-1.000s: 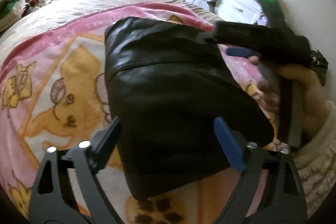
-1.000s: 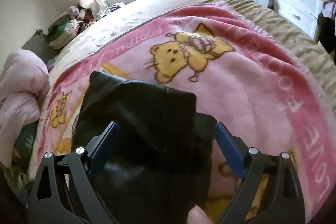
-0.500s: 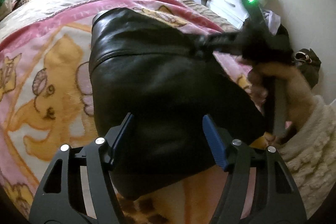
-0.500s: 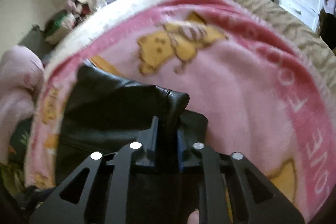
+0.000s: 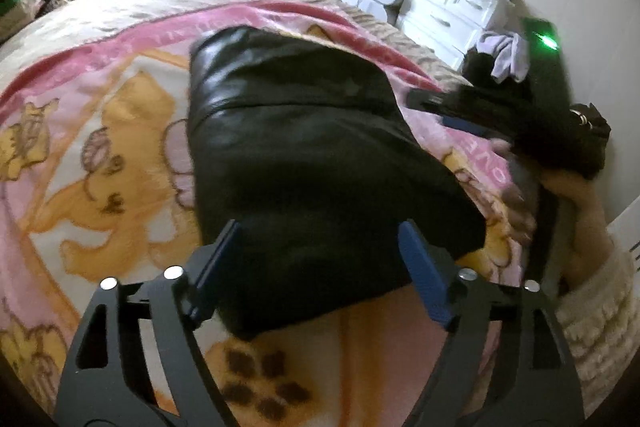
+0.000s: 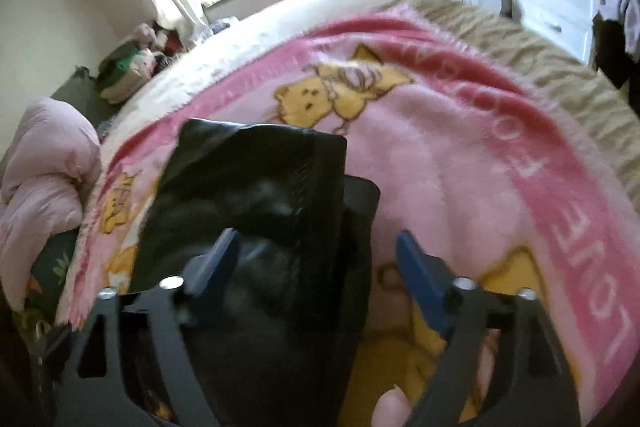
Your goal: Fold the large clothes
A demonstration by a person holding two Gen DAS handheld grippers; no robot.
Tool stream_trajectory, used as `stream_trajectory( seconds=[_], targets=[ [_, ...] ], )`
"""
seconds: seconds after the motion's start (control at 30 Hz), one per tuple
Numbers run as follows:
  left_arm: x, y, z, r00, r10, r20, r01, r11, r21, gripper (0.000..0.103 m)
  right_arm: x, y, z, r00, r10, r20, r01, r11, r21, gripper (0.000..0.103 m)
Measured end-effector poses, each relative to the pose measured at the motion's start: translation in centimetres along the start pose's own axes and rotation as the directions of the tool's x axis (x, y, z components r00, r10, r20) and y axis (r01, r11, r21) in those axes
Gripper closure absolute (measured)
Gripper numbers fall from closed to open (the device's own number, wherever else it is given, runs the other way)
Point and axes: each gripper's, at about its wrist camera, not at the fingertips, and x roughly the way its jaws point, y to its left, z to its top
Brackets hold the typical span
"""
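Observation:
A black leather garment (image 5: 312, 163) lies folded into a thick rectangle on the pink cartoon blanket (image 5: 100, 155). My left gripper (image 5: 320, 259) is open, its blue pads straddling the garment's near end without gripping it. My right gripper (image 6: 316, 263) is open and empty above the garment's right edge (image 6: 256, 195). It also shows in the left wrist view (image 5: 472, 115), held in a hand to the right of the garment.
The pink blanket (image 6: 460, 163) covers a bed with a beige cover (image 6: 520, 39). White drawers (image 5: 452, 11) stand beyond the bed's right side. A pink duvet (image 6: 44, 187) is bunched at the left. Clothes are piled by the window (image 6: 132, 63).
My right gripper was shut on the garment's edge half a second ago; it has opened and let go. The garment now lies flat. My left gripper stayed open.

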Motion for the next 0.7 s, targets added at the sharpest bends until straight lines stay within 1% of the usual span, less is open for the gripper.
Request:
stream_trajectory(
  seconds=[0.03,0.07,0.1,0.13,0.2,0.27,0.4,0.5,0.6,0.7],
  targets=[
    [-0.6,-0.1,-0.2,1.0,0.001,0.01,-0.001,1.0,-0.003,0.022,-1.3,0.3,-0.7,1.0,0.006,0.018,-0.006,1.0,-0.008,0.013],
    [-1.3,-0.1,-0.4,1.0,0.002,0.023,-0.002,1.0,-0.007,0.016,-2.5,0.6,-1.3,0.999,0.006,0.036,-0.005,1.0,-0.016,0.01],
    [-2.2,-0.1,-0.7,0.999,0.005,0.039,-0.005,1.0,-0.012,0.013,-3.6,1.0,-1.7,0.999,0.007,0.052,-0.005,1.0,-0.026,0.007],
    [-2.9,-0.2,-1.0,0.999,0.005,0.05,-0.005,1.0,-0.014,0.01,-5.3,1.5,-2.8,0.997,0.017,0.076,-0.013,0.999,-0.044,0.007],
    [-4.6,-0.4,-1.7,0.996,0.012,0.084,-0.01,1.0,-0.025,0.009,-7.5,2.6,-4.3,0.993,0.019,0.112,-0.01,0.997,-0.077,0.005],
    [-5.9,-0.4,-2.6,0.994,0.021,0.11,-0.018,0.999,-0.033,0.009,-9.3,3.4,-5.9,0.99,0.023,0.14,-0.008,0.994,-0.107,0.005],
    [-7.7,-0.4,-4.2,0.99,0.033,0.134,-0.026,0.998,-0.056,0.009,-11.7,4.9,-9.4,0.985,0.013,0.171,0.013,0.989,-0.147,0.005],
    [-8.8,-0.3,-5.6,0.987,0.03,0.155,-0.019,0.997,-0.069,0.009,-12.3,5.5,-11.5,0.982,-0.012,0.186,0.04,0.988,-0.148,0.005],
    [-9.3,-0.1,-7.2,0.988,0.045,0.15,-0.032,0.996,-0.089,0.009,-12.7,6.3,-13.9,0.98,-0.038,0.194,0.07,0.985,-0.16,0.004],
    [-9.4,0.2,-8.5,0.988,0.054,0.146,-0.039,0.994,-0.106,0.009,-12.9,6.9,-15.4,0.979,-0.058,0.195,0.093,0.98,-0.177,0.004]
  ],
)
